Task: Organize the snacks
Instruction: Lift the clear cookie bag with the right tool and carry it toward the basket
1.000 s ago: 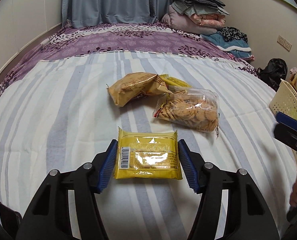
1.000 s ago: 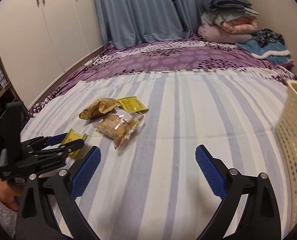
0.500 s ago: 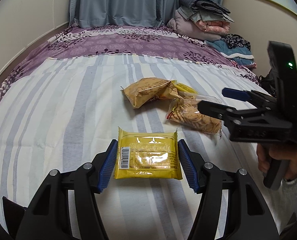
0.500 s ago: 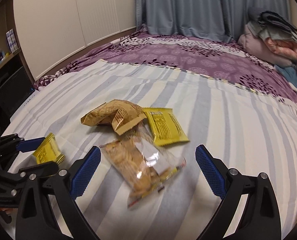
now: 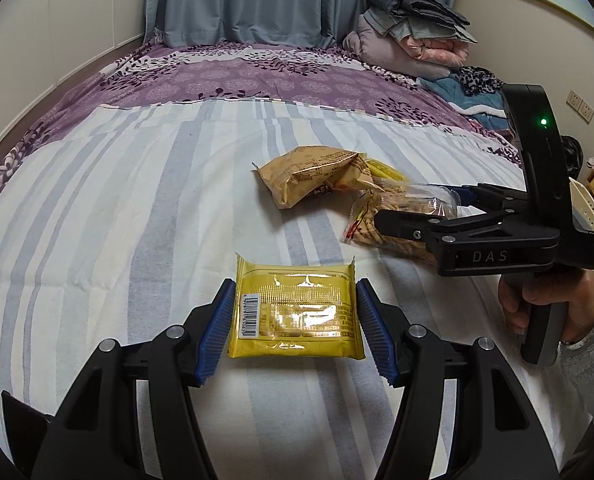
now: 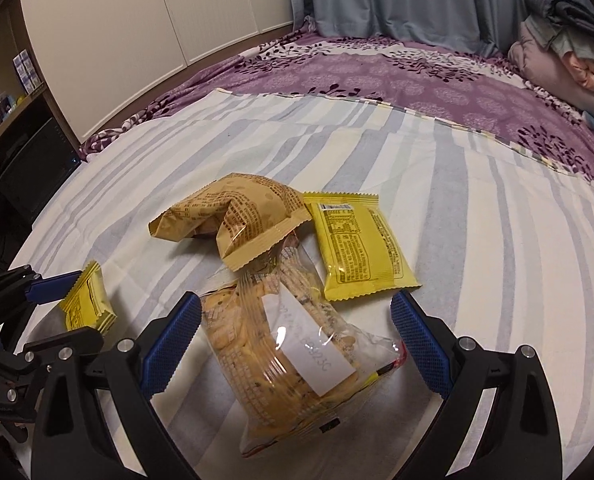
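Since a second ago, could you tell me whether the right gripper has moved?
Yes. The right gripper swung left from beside the basket and now straddles the clear cookie bag, jaws open.

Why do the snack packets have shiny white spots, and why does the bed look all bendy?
Left wrist view: room light glares off the yellow packet foil, and the fisheye lens bows the striped sheet. Right wrist view: a small glint sits on the clear cookie bag, the stripes curve the same way, and the picture's corners go dark.
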The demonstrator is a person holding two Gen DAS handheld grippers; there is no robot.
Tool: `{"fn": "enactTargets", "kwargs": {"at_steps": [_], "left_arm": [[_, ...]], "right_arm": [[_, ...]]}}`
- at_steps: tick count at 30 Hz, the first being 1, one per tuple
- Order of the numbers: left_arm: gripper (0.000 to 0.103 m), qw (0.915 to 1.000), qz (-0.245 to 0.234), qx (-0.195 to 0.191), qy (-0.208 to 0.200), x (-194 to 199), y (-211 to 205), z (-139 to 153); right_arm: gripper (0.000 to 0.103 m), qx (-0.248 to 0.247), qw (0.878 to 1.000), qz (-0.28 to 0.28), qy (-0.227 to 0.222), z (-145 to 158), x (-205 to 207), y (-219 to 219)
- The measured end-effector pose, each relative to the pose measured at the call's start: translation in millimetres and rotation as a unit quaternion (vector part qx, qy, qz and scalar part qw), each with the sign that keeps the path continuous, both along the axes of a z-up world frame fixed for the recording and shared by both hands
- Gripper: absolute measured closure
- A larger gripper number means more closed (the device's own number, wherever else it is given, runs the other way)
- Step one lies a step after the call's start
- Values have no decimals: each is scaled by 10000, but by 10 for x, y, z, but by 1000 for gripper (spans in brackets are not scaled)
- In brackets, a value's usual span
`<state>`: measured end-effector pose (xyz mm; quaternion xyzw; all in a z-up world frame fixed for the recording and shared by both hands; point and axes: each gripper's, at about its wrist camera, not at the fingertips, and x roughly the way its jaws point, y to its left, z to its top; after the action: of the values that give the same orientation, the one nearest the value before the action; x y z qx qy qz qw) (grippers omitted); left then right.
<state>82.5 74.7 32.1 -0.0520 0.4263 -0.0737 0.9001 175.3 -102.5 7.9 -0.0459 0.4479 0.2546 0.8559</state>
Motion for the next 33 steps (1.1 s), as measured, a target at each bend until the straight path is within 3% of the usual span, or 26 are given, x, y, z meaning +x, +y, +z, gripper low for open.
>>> {"fn": "enactTargets", "kwargs": {"at_steps": [7,12,17,33], "left_arm": [[41,10000,-4,9,6,0,-19,-8],[41,10000,-2,5,3,0,-13,-3],[41,10000,1,14,-19,-4,-18,-2],[41,9996,-72,185,-202,-177,-58,167]], "right_arm": [[9,-129,9997,181,77,-47,-80,42],[25,-329,9993,167,0,-29,-155,60],[35,-546,9982,195,-128,-1,-244,84],[39,-424,9991,-89,-35,101,-707,-138]]}}
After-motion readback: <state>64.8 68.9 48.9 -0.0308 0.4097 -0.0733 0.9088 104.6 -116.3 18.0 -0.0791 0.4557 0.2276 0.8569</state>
